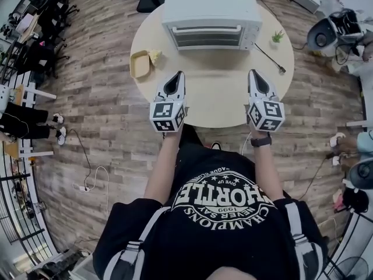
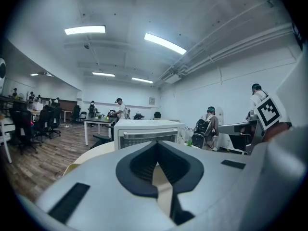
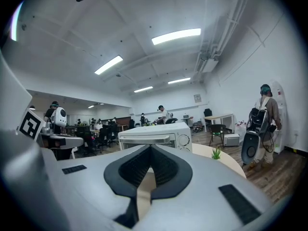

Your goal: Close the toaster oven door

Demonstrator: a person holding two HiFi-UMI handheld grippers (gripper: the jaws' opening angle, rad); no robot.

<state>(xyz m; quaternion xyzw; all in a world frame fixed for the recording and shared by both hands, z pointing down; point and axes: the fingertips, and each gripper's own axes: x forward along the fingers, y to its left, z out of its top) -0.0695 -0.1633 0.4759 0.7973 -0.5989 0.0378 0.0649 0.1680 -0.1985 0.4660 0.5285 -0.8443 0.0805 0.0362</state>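
Head view: the toaster oven (image 1: pixel 210 17) stands at the far side of the round table (image 1: pixel 215 107), its door shut flat against its front. The left gripper (image 1: pixel 179 76) and right gripper (image 1: pixel 252 74) hang over the table on the near side of the oven, well apart from it. A yellow tray (image 1: pixel 139 63) lies to the oven's left and a small plant (image 1: pixel 277 37) to its right.

Left gripper view: jaws pressed together, nothing between them; oven (image 2: pixel 147 134) straight ahead.

Right gripper view: jaws likewise together and empty; oven (image 3: pixel 154 137) ahead, plant (image 3: pixel 216 153) to its right.

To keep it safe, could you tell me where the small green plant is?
In the head view the small green plant stands near the round table's far right edge, just right of the toaster oven.
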